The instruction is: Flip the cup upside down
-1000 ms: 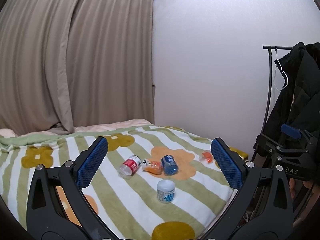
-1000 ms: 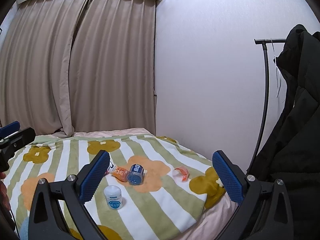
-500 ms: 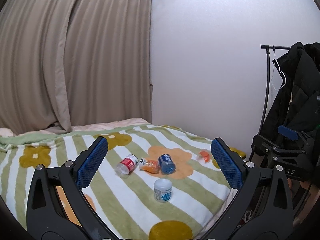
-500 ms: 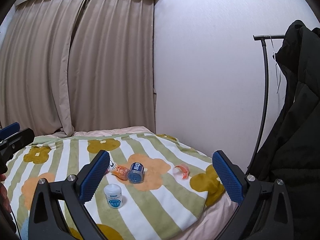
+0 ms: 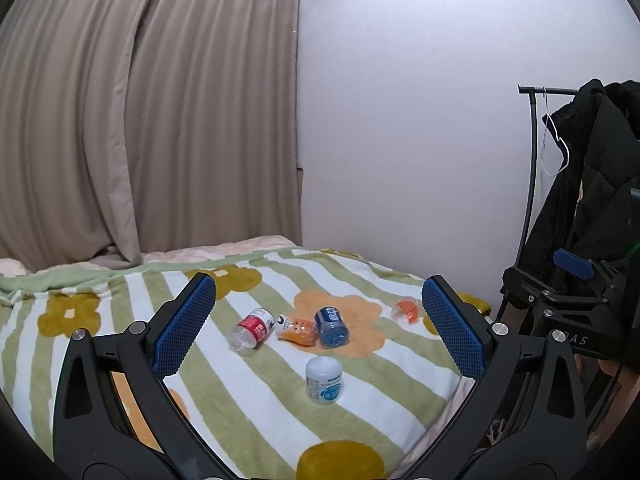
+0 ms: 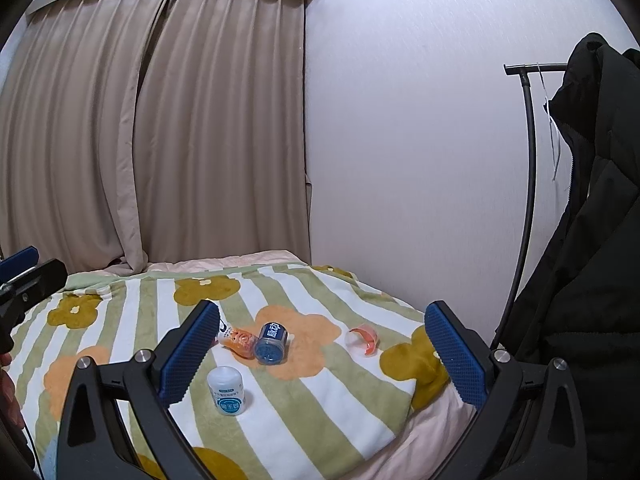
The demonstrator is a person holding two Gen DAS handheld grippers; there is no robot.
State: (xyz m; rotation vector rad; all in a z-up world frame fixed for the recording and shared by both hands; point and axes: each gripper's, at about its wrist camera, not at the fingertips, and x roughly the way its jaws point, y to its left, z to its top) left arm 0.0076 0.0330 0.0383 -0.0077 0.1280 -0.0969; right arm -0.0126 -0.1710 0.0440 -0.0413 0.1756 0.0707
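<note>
Both sets of tongs hang released above the foot of a bed, gripping nothing. The left tongs [image 5: 320,330] spread their blue ribbed pads [image 5: 182,326] wide, and the right tongs [image 6: 322,354] are spread just as wide. The body of the right tongs also shows at the right edge of the left wrist view, in front of a black coat [image 5: 600,184] hanging from a dark clothes rail [image 5: 534,152].

Beyond the pads, a blanket [image 5: 120,360] striped green and white with mustard and orange flowers covers the bed. On it, nearest the tongs, a small white cup [image 5: 324,379] with a blue label stands on end on a white stripe, clear of both tongs; which end is up cannot be told.

Farther back, three containers lie on their sides in a row: a clear bottle with a red label [image 5: 253,329], an orange pouch-like bottle [image 5: 298,329] and a blue can [image 5: 331,327], the last two resting on an orange flower and touching or nearly so. Off to the right, apart from the others, a small clear-and-orange cup [image 5: 406,309] lies tipped over near the blanket's edge.

Beige curtains [image 6: 160,140] and a plain white wall [image 6: 400,140] close the room behind.
</note>
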